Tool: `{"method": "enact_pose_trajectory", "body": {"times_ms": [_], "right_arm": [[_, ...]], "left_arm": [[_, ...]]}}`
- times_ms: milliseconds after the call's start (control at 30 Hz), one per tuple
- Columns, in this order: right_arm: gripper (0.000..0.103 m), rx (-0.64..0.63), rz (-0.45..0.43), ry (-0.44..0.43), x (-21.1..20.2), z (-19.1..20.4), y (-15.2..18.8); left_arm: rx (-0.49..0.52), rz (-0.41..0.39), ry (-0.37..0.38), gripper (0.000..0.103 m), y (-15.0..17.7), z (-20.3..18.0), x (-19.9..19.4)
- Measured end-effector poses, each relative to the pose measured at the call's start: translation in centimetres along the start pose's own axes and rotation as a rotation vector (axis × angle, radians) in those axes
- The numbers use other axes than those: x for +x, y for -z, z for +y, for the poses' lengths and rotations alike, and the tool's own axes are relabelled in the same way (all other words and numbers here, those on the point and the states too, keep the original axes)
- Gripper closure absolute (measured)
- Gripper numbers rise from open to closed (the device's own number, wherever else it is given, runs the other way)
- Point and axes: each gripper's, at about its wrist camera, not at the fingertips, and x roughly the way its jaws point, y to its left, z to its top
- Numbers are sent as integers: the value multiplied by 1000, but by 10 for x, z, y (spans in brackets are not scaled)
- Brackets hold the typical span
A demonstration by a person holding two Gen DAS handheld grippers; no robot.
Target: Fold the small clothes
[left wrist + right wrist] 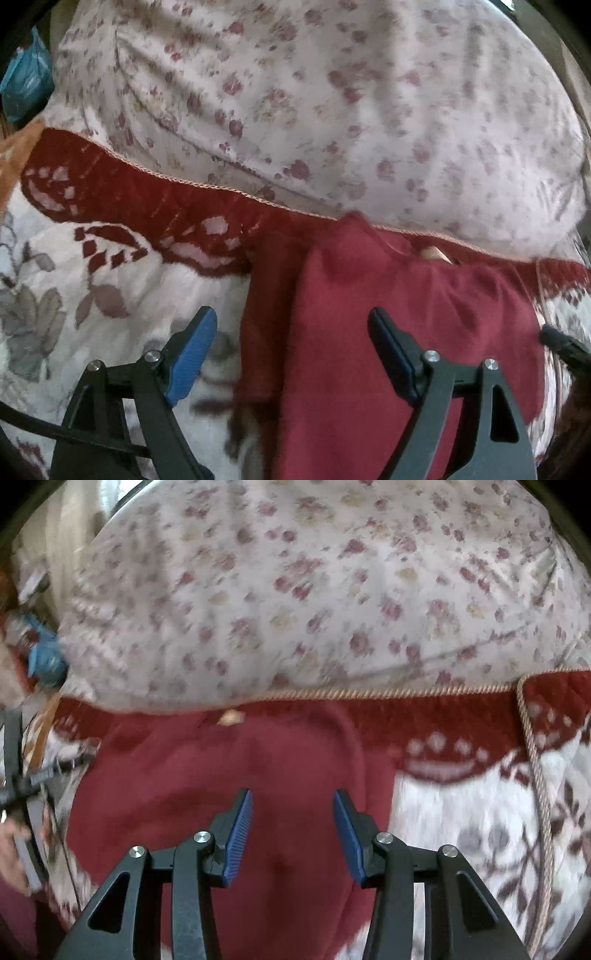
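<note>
While the left wrist view is looking down at the bed, the left gripper is hanging with its jaws wide and holding nothing, above the dark red garment lying on the patterned blanket near the floral pillow. In the right wrist view, the right gripper is hovering half-open over the same garment, gripping nothing.
</note>
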Motion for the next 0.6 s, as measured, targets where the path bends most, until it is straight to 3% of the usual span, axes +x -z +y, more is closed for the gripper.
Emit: {"method": "enact_pose_trajectory", "body": {"times_ms": [100, 200, 267, 400, 600], "right_arm": [[56, -53, 101, 63, 23, 0, 24], [54, -44, 95, 85, 17, 6, 19], [53, -38, 45, 40, 0, 20, 11], [50, -134, 17, -55, -2, 76, -3], [50, -262, 72, -124, 64, 177, -20]], "left_arm": [[7, 44, -30, 20, 13, -4, -13], [-16, 59, -14, 20, 32, 0, -36], [-53, 57, -3, 16, 48, 9, -47], [-99, 69, -12, 16, 67, 19, -40], [-140, 116, -10, 15, 86, 37, -10]]}}
